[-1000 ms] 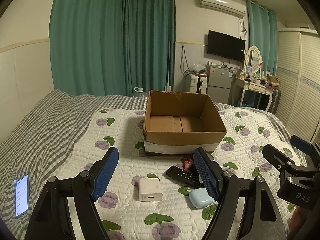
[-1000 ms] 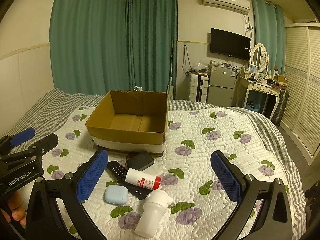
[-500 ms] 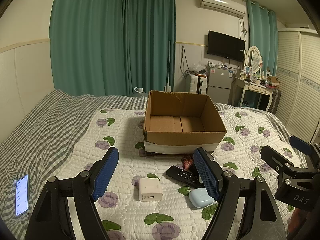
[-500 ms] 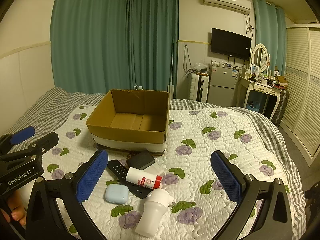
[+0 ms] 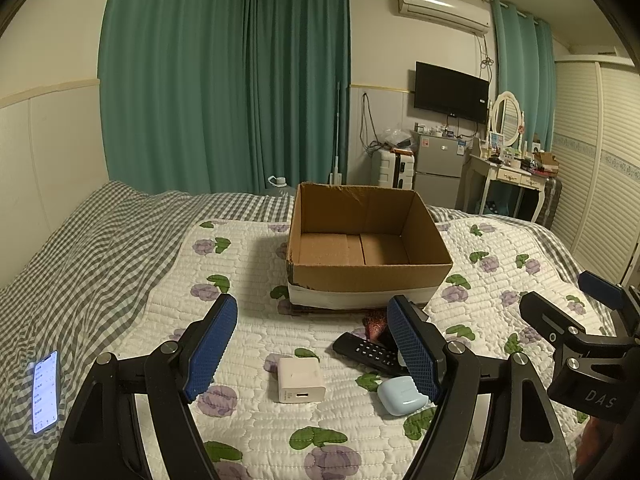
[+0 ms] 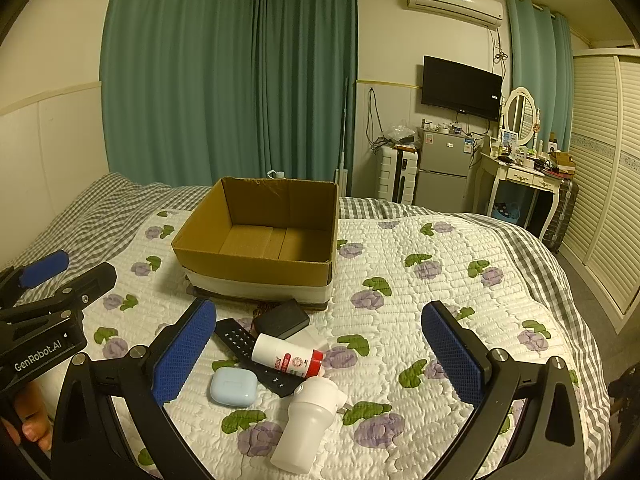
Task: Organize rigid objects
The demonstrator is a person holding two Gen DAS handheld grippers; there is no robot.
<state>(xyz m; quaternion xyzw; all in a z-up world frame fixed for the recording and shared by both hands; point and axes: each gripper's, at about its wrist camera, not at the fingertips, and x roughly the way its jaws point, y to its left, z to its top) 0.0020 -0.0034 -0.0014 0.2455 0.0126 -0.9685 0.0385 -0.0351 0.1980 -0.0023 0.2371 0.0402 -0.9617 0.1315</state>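
Observation:
An empty cardboard box (image 5: 366,248) (image 6: 260,240) stands on the quilt. In front of it lie a white charger (image 5: 300,380), a black remote (image 5: 370,354) (image 6: 240,340), a light blue earbud case (image 5: 402,396) (image 6: 233,387), a white tube with a red cap (image 6: 287,360), a white bottle (image 6: 308,420) and a small black box (image 6: 281,318). My left gripper (image 5: 312,344) is open above the charger. My right gripper (image 6: 320,352) is open above the tube and bottle. Both are empty.
A lit phone (image 5: 45,391) lies on the checked blanket at the left. The flowered quilt (image 6: 420,288) stretches to the right. A fridge (image 6: 442,172), a dressing table (image 6: 520,172) and a wardrobe (image 6: 604,200) stand beyond the bed.
Both views have shifted very slightly. Nothing on the bed has moved and both grippers stay open.

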